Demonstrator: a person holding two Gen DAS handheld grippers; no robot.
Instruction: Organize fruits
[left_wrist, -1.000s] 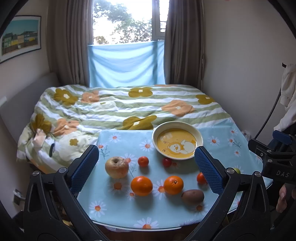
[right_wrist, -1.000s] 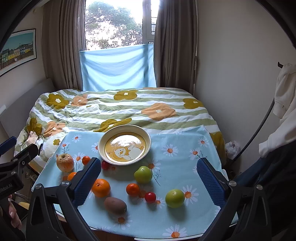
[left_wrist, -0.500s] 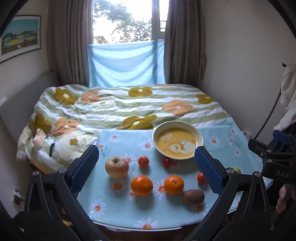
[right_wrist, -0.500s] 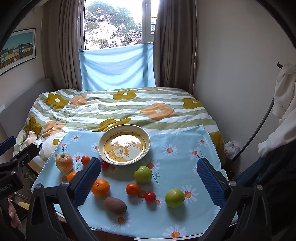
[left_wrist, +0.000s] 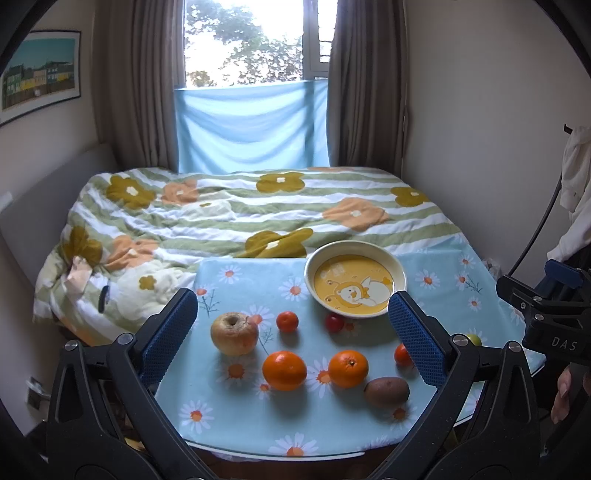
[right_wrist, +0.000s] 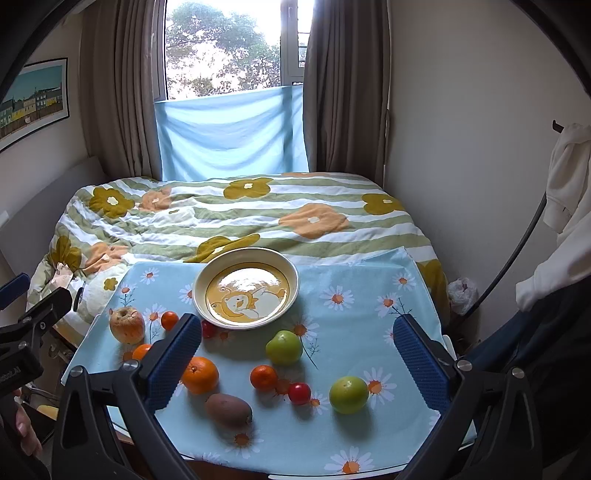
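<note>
Both tongs (left_wrist: 293, 334) (right_wrist: 297, 356) apart over fruit, brown kiwi (right_wrist: 228, 409) lying lengthwise left-right, bowl (right_wrist: 291, 273) upright

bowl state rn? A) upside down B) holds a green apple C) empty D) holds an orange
C: the bowl sits upright with its bear print fully showing; the oranges and green apples all lie on the cloth around it.

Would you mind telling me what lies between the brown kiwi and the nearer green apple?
In the right wrist view, a cherry tomato sits on the cloth between the kiwi and the green apple.
</note>
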